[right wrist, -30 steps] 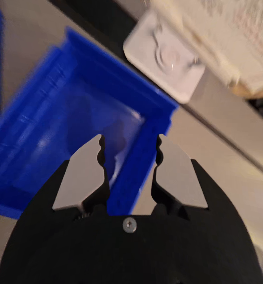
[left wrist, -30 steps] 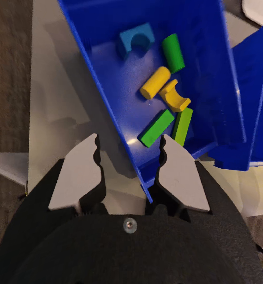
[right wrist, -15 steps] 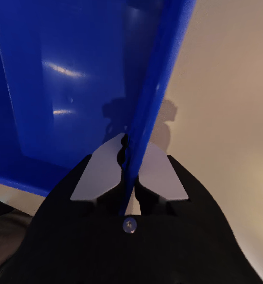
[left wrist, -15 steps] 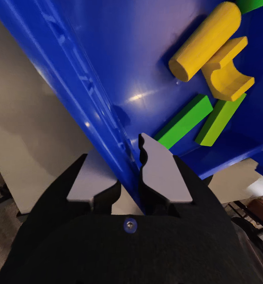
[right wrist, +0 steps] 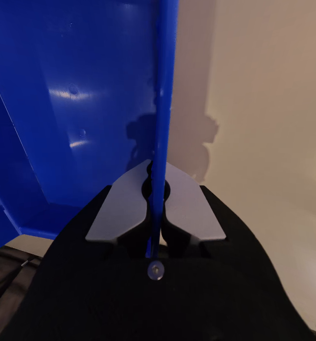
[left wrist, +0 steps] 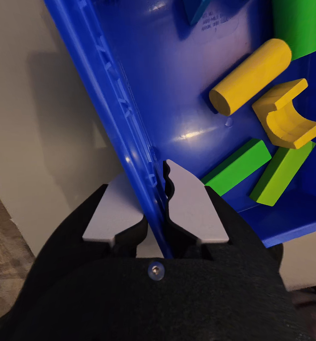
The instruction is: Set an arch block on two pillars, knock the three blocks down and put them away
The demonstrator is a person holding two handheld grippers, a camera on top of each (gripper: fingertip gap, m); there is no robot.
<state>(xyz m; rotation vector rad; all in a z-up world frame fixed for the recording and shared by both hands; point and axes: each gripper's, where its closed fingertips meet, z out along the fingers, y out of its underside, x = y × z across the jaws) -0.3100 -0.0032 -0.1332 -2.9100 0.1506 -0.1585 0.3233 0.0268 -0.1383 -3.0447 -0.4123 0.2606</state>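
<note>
My left gripper (left wrist: pixel 148 169) is shut on the left side wall of a blue bin (left wrist: pixel 116 83). One finger is inside the bin and the other outside. In this bin lie a yellow arch block (left wrist: pixel 286 118), a yellow cylinder (left wrist: pixel 249 77), two green bars (left wrist: pixel 236 168) (left wrist: pixel 282 173), a green cylinder (left wrist: pixel 299 27) and a blue arch block (left wrist: pixel 196 11), cut off at the top edge. My right gripper (right wrist: pixel 158 164) is shut on the right side wall of a second blue bin (right wrist: pixel 164 73). What shows of this bin's inside holds nothing.
Both bins rest on a pale tabletop (left wrist: pixel 33 110), which also shows right of the second bin (right wrist: pixel 264 92). Carpeted floor (left wrist: pixel 2 239) lies beyond the table's left edge. A dark area (right wrist: pixel 5 276) shows below the table's near edge in the right wrist view. Tip to tip, the grippers are about 65 cm apart.
Both grippers were open over the bin walls a second ago. They have moved in close and shut on the walls. In the last half second they have held their grip.
</note>
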